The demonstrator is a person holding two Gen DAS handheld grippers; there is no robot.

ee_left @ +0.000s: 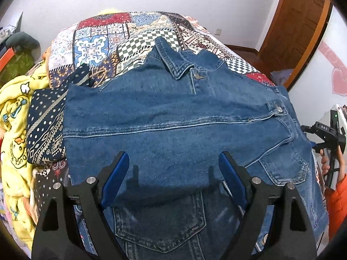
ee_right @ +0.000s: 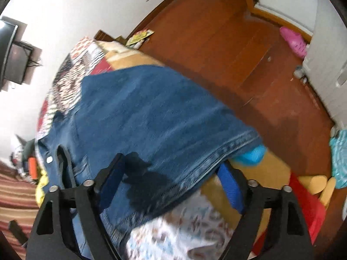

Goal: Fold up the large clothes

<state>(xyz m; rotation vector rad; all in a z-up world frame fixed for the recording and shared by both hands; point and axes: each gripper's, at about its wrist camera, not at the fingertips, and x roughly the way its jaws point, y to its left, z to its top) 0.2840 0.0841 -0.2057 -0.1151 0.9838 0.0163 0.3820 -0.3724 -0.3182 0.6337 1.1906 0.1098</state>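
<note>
The bed (ee_left: 138, 34), under a patchwork cover of checks, tiles and red squares, stretches ahead of both sets of jaws and bears everything else. Spread across it lies the blue denim jacket (ee_left: 173, 117), the garment to be folded: its body fills the space ahead of and below the left gripper (ee_left: 173, 162), with the collar (ee_left: 173, 65) at the far end, away from the jaws, and a sleeve laid crosswise over the body, its buttoned cuff (ee_left: 278, 108) off to the right of the jaws. A chest pocket sits directly beneath the left jaws, in their shadow.

The left gripper's 2 blue-padded fingers stand wide apart above the denim, with nothing pinched between them; whether the tips touch the cloth I cannot tell. The right gripper (ee_right: 171, 166) appears in its own blurred view with its jaws likewise spread. The jacket's stitched hem (ee_right: 234, 149) runs between them, but the pads do not press on it. The right-hand finger lies just past the hem edge, over the orange bed side.

Left of the left jaws, a yellow cartoon blanket (ee_left: 15, 117) is bunched up, and a dark blue patterned cloth (ee_left: 46, 125) lies between it and the jacket. Right of the right jaws is the brown wooden floor (ee_right: 216, 54), with a pink slipper (ee_right: 293, 42) far off.
</note>
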